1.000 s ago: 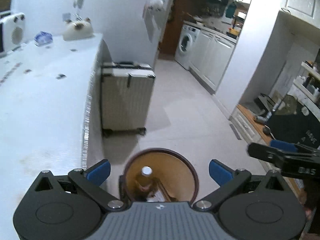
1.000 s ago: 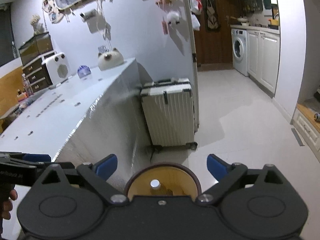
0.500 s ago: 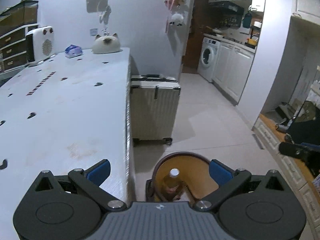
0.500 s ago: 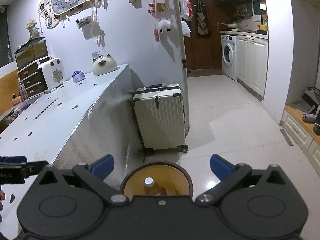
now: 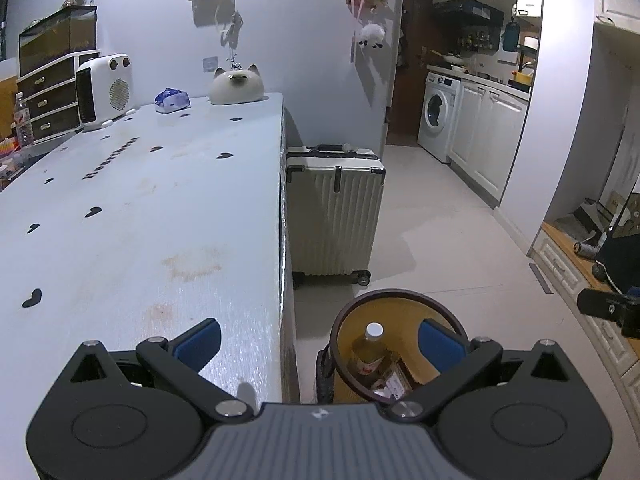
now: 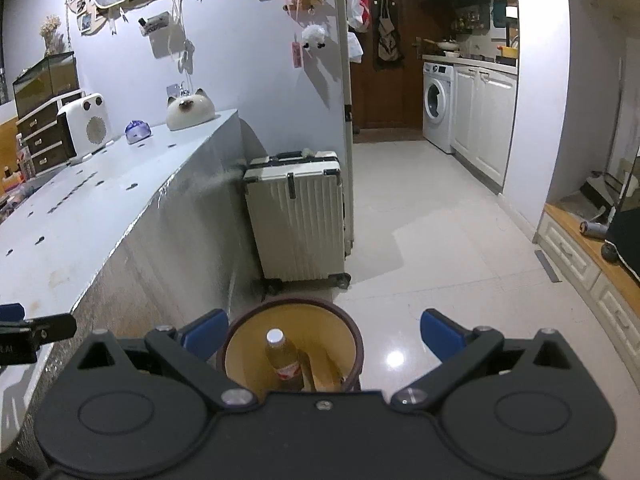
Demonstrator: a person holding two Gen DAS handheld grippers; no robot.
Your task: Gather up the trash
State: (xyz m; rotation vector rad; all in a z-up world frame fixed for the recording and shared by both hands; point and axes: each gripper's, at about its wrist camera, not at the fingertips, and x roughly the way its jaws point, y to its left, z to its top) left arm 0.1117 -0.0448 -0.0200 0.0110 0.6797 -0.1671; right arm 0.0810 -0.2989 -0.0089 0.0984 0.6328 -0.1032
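A round yellow trash bin with a dark rim (image 5: 394,300) stands on the floor beside the table; in the right wrist view the bin (image 6: 244,326) is just below my fingers. Inside it lie a plastic bottle with a white cap (image 5: 370,350) (image 6: 282,354) and some paper scraps (image 5: 394,382). My left gripper (image 5: 318,338) is open and empty, held over the table's edge and the bin. My right gripper (image 6: 320,330) is open and empty above the bin. The right gripper's tip (image 5: 608,308) shows at the left wrist view's right edge.
A long white table (image 5: 140,200) carries a white heater (image 5: 105,87), a cat-shaped ornament (image 5: 237,85) and a blue tissue pack (image 5: 172,100) at its far end. A cream suitcase (image 5: 334,210) stands past the bin. A washing machine (image 5: 438,114) and cabinets line the right.
Both grippers have risen and tilted up, and the left has moved left over the table's edge. The bin now sits lower and to the right in the left wrist view. Both stay open.
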